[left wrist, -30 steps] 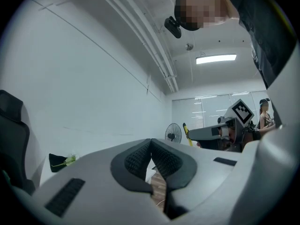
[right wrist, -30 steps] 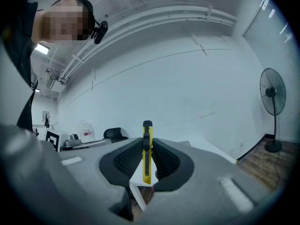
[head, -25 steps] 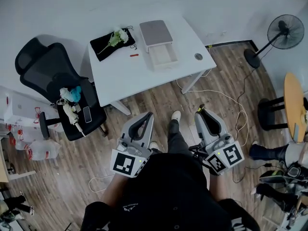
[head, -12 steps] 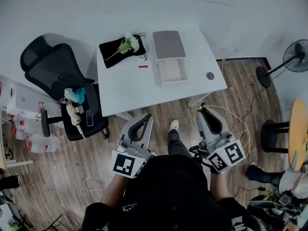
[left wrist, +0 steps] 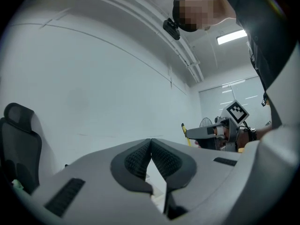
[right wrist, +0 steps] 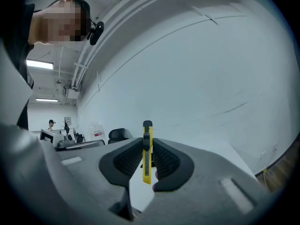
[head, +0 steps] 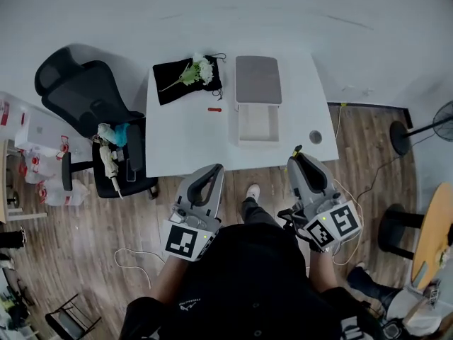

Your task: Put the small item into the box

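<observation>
Yellow and black, the utility knife (right wrist: 147, 151) stands upright between the ribbed pads of the right hand-held gripper (right wrist: 148, 142). Its jaws pinch the knife on both flat sides, and we see the knife's top rise above them. The left hand-held gripper (left wrist: 151, 142) has its jaws pressed together at the tips, with nothing between them.

In the head view we find both held close to the person's body, above the wooden floor (head: 106, 225). Their tips point toward the near edge of the white desk (head: 191, 140).

On the desk lies the box (head: 257, 141), its grey lid behind its open white tray. Just left of the box we note a small red item (head: 214, 109). Farther back is a black cloth (head: 173, 91) bearing pale flowers (head: 198, 69). A round grey disc (head: 316, 137) sits near the desk's right front corner. A black office chair (head: 78, 94) stands at the desk's left.
</observation>
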{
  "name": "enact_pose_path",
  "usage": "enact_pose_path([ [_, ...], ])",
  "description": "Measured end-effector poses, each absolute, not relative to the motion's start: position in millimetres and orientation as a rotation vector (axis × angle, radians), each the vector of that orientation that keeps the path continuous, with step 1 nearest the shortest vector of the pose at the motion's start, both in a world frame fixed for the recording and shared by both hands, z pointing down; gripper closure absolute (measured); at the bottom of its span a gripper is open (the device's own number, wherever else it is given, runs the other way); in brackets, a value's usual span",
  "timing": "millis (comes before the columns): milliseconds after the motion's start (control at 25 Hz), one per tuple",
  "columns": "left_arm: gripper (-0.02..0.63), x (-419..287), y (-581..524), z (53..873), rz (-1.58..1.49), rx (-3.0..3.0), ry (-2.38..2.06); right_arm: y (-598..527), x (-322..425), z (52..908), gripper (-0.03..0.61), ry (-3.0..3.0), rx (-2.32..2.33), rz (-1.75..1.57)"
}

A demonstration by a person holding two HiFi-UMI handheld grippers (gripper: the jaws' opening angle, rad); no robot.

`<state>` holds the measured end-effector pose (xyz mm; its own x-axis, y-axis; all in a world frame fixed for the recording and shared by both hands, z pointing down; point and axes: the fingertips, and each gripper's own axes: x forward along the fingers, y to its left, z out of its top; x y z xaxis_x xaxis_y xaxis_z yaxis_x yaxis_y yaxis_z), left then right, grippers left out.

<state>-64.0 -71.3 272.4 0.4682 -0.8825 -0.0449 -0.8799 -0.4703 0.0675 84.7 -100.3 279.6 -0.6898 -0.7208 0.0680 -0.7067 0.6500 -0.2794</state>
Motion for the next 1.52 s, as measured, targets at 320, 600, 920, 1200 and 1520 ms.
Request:
enact_pose_path([
  [320, 0.609, -52, -119, 273, -0.085, 2.526, -1.787, -173, 96, 288, 0.509, 2.886, -1.029, -0.470],
  [600, 0.609, -43, -145, 276, -0.092, 2.454, -1.897, -210, 96, 293, 0.509, 2.952, -0.895, -0.459],
  [920, 0.609, -39, -174, 287, -0.085, 2.451, -1.837, -234, 97, 303, 0.509, 2.979, -0.918, -0.493],
  [1200, 0.609, -39, -211, 309, -0.088, 2.503, -1.668, -258, 89, 329, 0.509, 3.013, -1.046, -0.540],
  [1520, 0.609, -45, -269, 324, -0.076, 2.570, -1.479, -290, 70, 353, 0.509, 3.024, -1.193, -0.616],
])
